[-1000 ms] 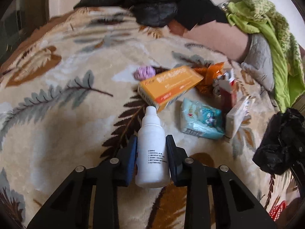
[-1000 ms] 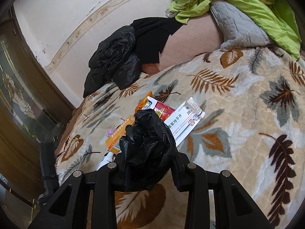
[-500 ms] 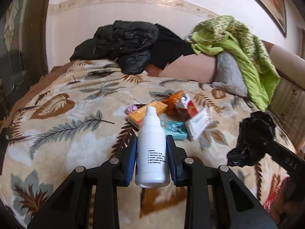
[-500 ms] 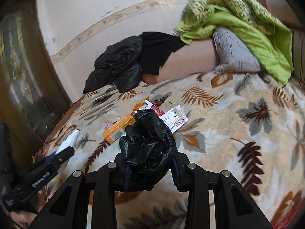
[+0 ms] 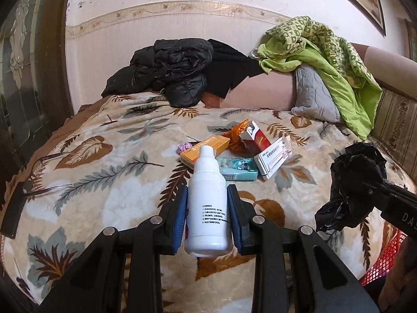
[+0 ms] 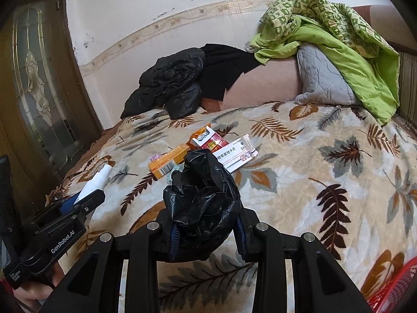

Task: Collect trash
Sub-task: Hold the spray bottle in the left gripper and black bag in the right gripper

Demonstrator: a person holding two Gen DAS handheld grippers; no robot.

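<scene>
Left tongs [image 5: 207, 219] are clamped on the white plastic bottle [image 5: 207, 203], pads squeezing its body at mid-height, cap pointing away, lifted clear of the bed's leaf-print blanket [image 5: 104, 167]. It looks light and stiff but smooth-sided, so a hold low on the straight wall seems safest against slipping. Right tongs [image 6: 206, 230] are clamped on a crumpled black trash bag [image 6: 202, 195], soft, floppy stuff that will need opening out. Beyond the bottle lies the rest: an orange box [image 5: 206, 147], a teal tissue pack [image 5: 238, 168] just beside it, a red-and-white carton [image 5: 255, 138], a white medicine box [image 5: 273, 159], all bunched together. Far behind the bottle, black jackets [image 5: 169, 73] and a green quilt [image 5: 331, 62]. Nothing blocks the way.
</scene>
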